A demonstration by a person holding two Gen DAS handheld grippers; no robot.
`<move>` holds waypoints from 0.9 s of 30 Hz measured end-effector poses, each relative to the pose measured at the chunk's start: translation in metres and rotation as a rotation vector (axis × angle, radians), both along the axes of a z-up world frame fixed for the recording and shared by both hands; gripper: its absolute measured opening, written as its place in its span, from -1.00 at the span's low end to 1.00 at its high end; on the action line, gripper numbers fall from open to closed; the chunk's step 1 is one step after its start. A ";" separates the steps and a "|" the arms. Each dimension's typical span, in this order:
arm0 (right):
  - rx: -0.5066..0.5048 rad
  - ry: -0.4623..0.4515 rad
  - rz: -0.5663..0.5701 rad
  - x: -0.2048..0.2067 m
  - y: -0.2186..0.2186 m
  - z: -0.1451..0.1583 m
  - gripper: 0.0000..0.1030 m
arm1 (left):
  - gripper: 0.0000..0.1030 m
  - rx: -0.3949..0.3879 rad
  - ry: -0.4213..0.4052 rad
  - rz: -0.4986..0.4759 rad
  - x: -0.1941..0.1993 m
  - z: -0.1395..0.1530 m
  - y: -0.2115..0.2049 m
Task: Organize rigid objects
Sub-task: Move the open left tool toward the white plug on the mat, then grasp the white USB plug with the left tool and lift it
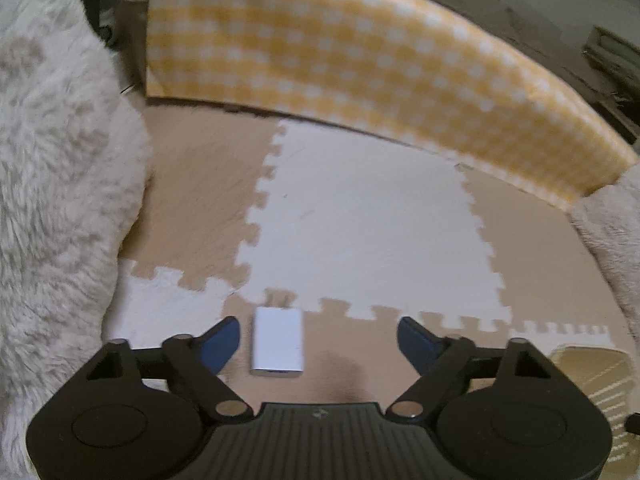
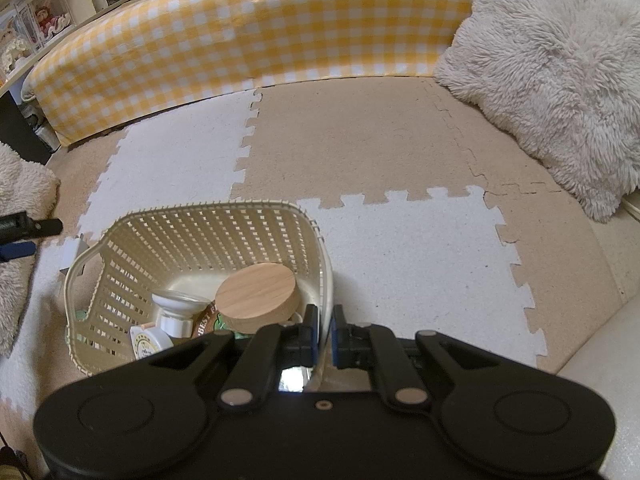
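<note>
Left wrist view: left hand-held gripper [image 1: 318, 340] spread around small white charger [image 1: 277, 342]; likely light, rigid, smooth; pinch its long sides.

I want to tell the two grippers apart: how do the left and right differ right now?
The left gripper stands open over a white charger; the right gripper is shut on the basket rim. The left touches nothing; the right holds. Both have blue pads.

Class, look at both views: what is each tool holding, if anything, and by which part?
The right tool is shut on the basket, pinching its near rim. The left tool holds nothing; the white charger lies between its open fingers.
</note>
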State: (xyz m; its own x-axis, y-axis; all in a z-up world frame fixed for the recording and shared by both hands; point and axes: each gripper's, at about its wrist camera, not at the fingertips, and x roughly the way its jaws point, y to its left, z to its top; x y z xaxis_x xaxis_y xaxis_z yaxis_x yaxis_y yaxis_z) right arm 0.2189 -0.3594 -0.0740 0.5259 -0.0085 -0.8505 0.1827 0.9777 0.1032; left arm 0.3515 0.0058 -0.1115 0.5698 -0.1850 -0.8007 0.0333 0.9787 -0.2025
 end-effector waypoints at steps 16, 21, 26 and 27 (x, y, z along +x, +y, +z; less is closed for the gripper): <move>-0.009 0.001 0.008 0.000 0.002 0.000 -0.87 | -0.17 0.065 0.048 0.016 0.014 -0.040 -0.002; -0.010 0.002 0.008 0.000 0.002 0.000 -0.87 | -0.29 0.077 0.062 0.006 0.014 -0.041 0.000; -0.007 0.001 0.007 0.001 0.002 0.000 -0.87 | -0.29 0.064 0.051 -0.004 0.011 -0.034 -0.003; -0.008 0.001 0.007 0.001 0.002 0.000 -0.87 | -0.29 0.067 0.038 -0.010 0.010 -0.029 -0.005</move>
